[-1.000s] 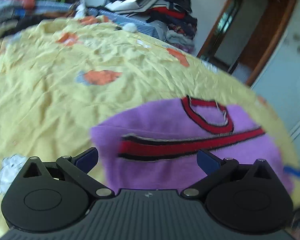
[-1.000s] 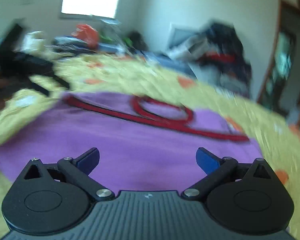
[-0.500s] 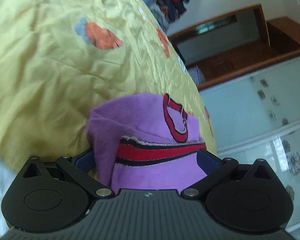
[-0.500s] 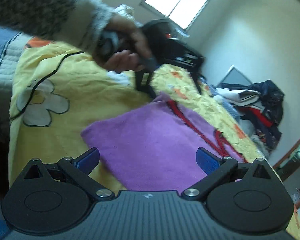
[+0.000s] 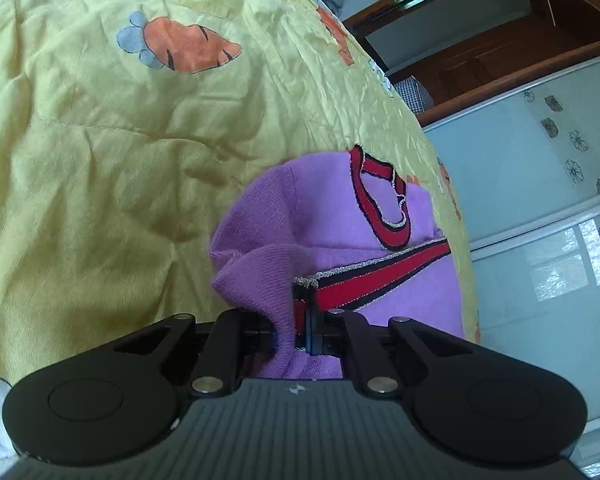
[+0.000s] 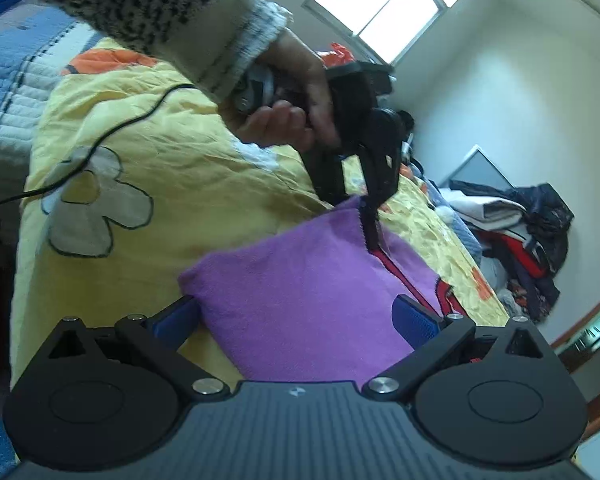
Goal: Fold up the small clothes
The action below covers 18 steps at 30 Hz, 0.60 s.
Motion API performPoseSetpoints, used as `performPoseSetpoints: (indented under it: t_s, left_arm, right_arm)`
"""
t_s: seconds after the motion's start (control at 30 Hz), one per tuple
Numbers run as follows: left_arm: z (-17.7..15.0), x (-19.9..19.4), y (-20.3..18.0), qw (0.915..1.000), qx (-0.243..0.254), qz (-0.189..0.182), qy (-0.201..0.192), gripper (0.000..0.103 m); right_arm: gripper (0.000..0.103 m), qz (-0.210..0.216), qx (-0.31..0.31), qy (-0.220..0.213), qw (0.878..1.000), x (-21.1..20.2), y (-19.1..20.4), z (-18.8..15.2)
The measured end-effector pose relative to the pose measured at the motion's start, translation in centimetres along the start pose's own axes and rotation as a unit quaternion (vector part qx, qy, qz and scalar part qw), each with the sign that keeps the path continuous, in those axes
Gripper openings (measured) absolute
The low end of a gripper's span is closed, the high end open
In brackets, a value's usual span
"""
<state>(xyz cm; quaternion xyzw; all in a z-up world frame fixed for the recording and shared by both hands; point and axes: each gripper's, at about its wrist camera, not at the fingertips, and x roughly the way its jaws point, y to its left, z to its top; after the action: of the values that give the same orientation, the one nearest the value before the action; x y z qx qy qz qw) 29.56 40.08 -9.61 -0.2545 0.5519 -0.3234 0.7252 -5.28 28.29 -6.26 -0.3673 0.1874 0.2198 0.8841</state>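
A small purple top [image 5: 328, 216] with red and black trim lies on a yellow quilt [image 5: 100, 140]. My left gripper [image 5: 298, 330] is shut on a bunched corner of the purple top at its striped edge, and the cloth folds up between the jaws. In the right wrist view the same purple top [image 6: 308, 292] spreads out ahead, with my right gripper [image 6: 296, 316] open over its near edge. Farther back, a person's hand [image 6: 288, 100] holds the left gripper [image 6: 370, 216] pinching the top's far corner.
The yellow quilt [image 6: 172, 168] carries a white flower patch [image 6: 96, 204] and a black cable [image 6: 112, 128]. A pile of clothes [image 6: 528, 232] lies at the far end. A wooden door frame [image 5: 480, 40] and a flowered glass panel [image 5: 560, 180] stand beyond the bed edge.
My left gripper closed on the corner of the purple top, which now bunches up between its jaws. My right gripper stayed open and sits closer over the near edge.
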Motion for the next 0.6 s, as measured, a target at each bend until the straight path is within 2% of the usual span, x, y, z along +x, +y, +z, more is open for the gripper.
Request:
performPoseSetpoints:
  t_s: [0.03,0.1,0.13,0.27,0.37,0.43,0.47,0.5,0.53,0.6]
  left_arm:
    - [-0.1,-0.2,-0.2,1.0000,0.000,0.002,-0.001,0.011]
    - [0.0,-0.3,-0.4,1.0000,-0.006,0.004,-0.006,0.011]
    - [0.1,-0.4,-0.3,0.9999,-0.013,0.005,-0.006,0.011]
    - [0.1,-0.7,-0.3,0.9995,-0.029,0.011,-0.007,0.011]
    - [-0.1,-0.7,0.2,0.9985,-0.052,0.011,-0.012,0.012]
    - [-0.3,-0.7,0.6,0.9976,-0.066,0.009,-0.017,0.012]
    - [-0.3,-0.7,0.7,0.9970,-0.075,0.009,-0.019,0.012]
    - [-0.4,-0.7,0.8,0.9963,-0.083,0.009,-0.021,0.012]
    - [-0.4,-0.7,0.9,0.9958,-0.088,0.010,-0.022,0.012]
    - [-0.4,-0.9,0.8,0.9948,-0.096,0.014,-0.029,0.012]
  right_arm:
    - [0.090,0.005,-0.004,-0.003,1.000,-0.1,0.1,0.1]
    - [0.064,0.011,-0.024,0.001,1.000,-0.1,0.7,0.2]
    - [0.060,0.019,-0.032,0.005,0.999,0.1,1.0,0.4]
    - [0.057,0.035,-0.086,-0.004,0.996,-0.2,2.7,0.2]
    - [0.057,0.018,-0.154,-0.030,0.987,-0.7,4.4,-0.2]
    - [0.053,0.032,-0.158,-0.028,0.986,-0.5,4.4,0.4]
    - [0.039,0.045,-0.155,-0.028,0.987,-0.1,4.3,0.6]
    - [0.013,0.056,-0.153,-0.017,0.986,0.5,4.3,0.8]
    - [0.007,0.066,-0.147,-0.003,0.987,1.0,4.2,0.9]
    - [0.007,0.085,-0.112,-0.001,0.990,0.9,3.2,1.1]
